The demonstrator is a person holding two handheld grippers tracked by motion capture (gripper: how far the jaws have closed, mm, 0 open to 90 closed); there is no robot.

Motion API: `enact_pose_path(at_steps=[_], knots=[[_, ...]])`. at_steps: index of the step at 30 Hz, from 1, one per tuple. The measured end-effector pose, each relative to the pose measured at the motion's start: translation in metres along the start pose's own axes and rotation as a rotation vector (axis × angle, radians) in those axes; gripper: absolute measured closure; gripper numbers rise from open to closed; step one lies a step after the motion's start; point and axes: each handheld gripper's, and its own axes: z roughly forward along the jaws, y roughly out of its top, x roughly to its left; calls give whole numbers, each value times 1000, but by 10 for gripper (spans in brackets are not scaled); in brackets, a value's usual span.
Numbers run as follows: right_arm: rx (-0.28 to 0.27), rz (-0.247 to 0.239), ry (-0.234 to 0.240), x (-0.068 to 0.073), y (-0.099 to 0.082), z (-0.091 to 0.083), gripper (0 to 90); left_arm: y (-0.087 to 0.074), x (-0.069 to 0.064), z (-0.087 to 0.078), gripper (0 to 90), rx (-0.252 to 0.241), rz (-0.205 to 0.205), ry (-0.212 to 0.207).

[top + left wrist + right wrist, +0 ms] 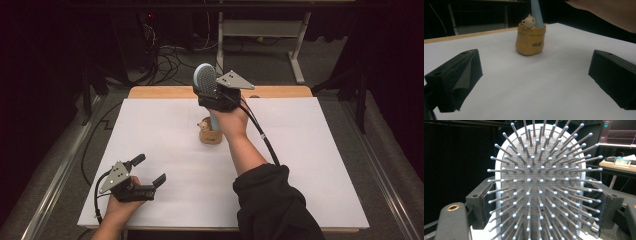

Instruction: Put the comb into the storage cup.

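A hairbrush (205, 79) with a pale blue handle and a grey bristle pad (541, 187) stands upright with its handle in a small yellow-brown holder (210, 136) near the middle of the table. The holder (530, 41) bears a little cream figure (529, 22) on its rim. My right gripper (202, 92) is shut on the brush head, one black jaw against each edge of it (545, 203). My left gripper (150, 170) rests low at the front left, its jaws wide open with nothing between them (534, 82), and it faces the holder from a distance.
A white sheet (300, 165) covers the table, with a wooden strip (165, 92) along the far edge. The person's right forearm (609, 12) reaches over the table's right half. Cables (165, 60) and a desk frame (300, 50) lie on the floor beyond.
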Motion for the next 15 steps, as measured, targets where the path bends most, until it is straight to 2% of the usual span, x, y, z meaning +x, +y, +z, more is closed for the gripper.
enact_pose_path(at_steps=[4, 15], knots=[[0, 17, -3, -2, -4, 0, 208, 0, 0, 0, 1, 1, -8, 2], [-9, 20, 1, -1, -6, 0, 208, 0, -1, -1, 1, -2, -21, 6]])
